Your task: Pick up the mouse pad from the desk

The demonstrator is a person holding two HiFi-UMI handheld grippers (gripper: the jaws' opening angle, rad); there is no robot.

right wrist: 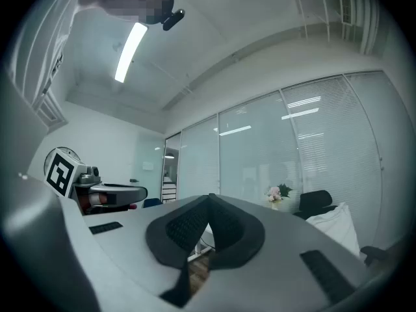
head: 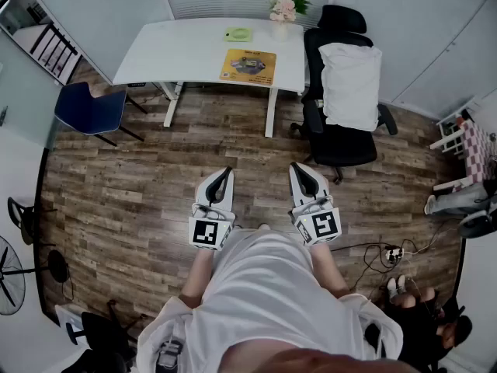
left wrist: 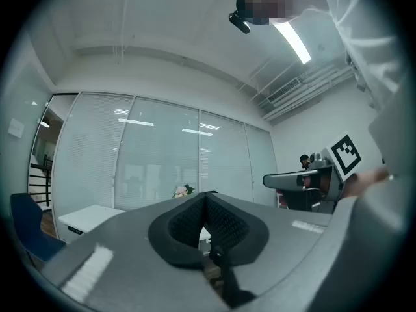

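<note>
A yellow mouse pad lies flat on the white desk at the far side of the room, near the desk's front edge. Both grippers are held level in front of my body, well short of the desk. My left gripper is shut with nothing in it, and my right gripper is shut and empty too. In the left gripper view the left gripper shows closed jaws, with the desk far off. The right gripper also has its jaws closed in its own view.
A green disc and a vase of flowers stand on the desk behind the pad. A black office chair with a white cushion sits right of the desk, a blue chair to its left. Cables and a power strip lie on the wood floor.
</note>
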